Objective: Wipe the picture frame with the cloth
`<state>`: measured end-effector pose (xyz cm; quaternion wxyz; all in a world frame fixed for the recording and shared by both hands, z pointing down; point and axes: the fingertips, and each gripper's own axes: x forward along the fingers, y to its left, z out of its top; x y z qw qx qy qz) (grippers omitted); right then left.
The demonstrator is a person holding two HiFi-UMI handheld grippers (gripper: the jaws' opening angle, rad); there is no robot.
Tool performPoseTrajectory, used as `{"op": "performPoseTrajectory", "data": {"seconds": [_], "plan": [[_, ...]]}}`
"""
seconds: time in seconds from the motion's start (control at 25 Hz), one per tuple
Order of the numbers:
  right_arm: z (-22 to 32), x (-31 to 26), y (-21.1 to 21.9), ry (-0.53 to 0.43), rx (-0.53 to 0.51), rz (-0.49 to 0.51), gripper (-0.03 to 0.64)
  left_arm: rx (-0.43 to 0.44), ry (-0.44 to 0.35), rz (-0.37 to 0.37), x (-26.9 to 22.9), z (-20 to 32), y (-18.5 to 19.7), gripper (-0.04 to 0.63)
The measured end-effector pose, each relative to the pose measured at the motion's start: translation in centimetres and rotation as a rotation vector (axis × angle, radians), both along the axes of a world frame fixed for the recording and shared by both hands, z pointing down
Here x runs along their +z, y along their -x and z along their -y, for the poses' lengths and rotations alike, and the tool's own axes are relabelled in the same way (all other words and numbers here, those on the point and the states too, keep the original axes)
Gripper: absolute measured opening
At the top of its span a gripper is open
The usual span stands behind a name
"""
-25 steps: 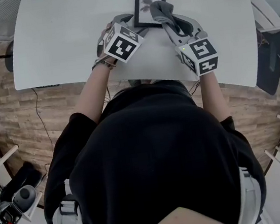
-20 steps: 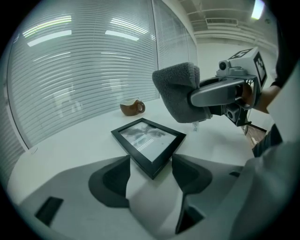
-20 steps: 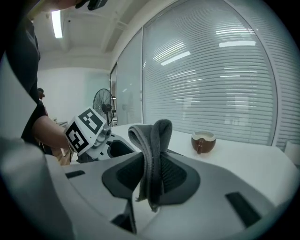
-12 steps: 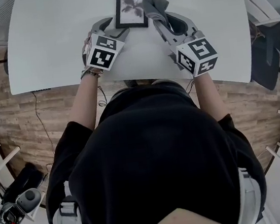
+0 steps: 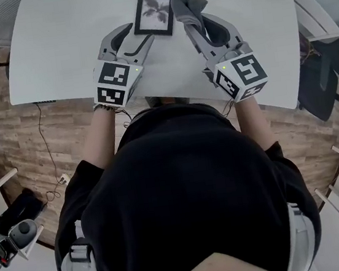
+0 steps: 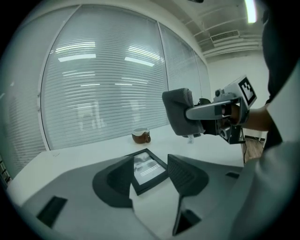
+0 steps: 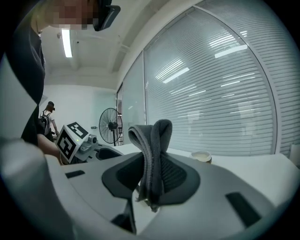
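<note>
Left of centre near the top of the head view, the left gripper is hovering over the white table, its tongs fairly wide but just now closing and gripping nothing. The black picture frame is lying flat at top centre, just past their tips. To its right, the right gripper is pinching the grey cloth, soft and bunched, beside the frame's right edge. The frame is looking light, stiff, glazed and apt to slide, so a steadying hold on its rim is seeming wise.

Bare table around picture frame; cup just beyond.
</note>
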<state>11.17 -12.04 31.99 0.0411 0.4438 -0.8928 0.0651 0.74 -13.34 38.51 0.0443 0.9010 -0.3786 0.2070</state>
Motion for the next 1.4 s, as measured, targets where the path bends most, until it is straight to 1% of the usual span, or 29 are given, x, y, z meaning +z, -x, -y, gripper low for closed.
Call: {"op": "performPoseTrajectory", "data": {"seconds": [0.2,0.32,0.52,0.72,0.84,1.24,1.4], "plan": [[-0.2,-2.4,-0.7,-0.049,-0.008,0.032,0.097,-0.039,-0.06,-0.053,-3.2,-0.7,0.0,0.212],[-0.4,-3.1,-1.1,-0.066,-0.014,0.042,0.097,-0.046,-0.089,-0.067,-4.6,-1.0,-0.4,0.202],[-0.8,-4.0,-2.0,-0.091,-0.018,0.046,0.097,-0.069,-0.127,-0.064,-5.7,-1.2,-1.0,0.152],[-2.1,-4.7,-3.8,-0.112,-0.039,0.034,0.097,-0.101,-0.163,-0.103,-7.0,-2.4,-2.9,0.099],[-2.5,-5.0,-4.5,-0.124,-0.04,0.039,0.097,-0.12,-0.184,-0.113,-7.3,-2.9,-3.4,0.07],[-2.8,-5.2,-4.5,-0.143,-0.041,0.052,0.097,-0.167,-0.203,-0.142,-7.6,-3.4,-2.6,0.028],[-2.8,-5.7,-4.4,-0.156,-0.04,0.063,0.097,-0.161,-0.23,-0.157,-8.8,-3.4,-2.7,0.014]]}}
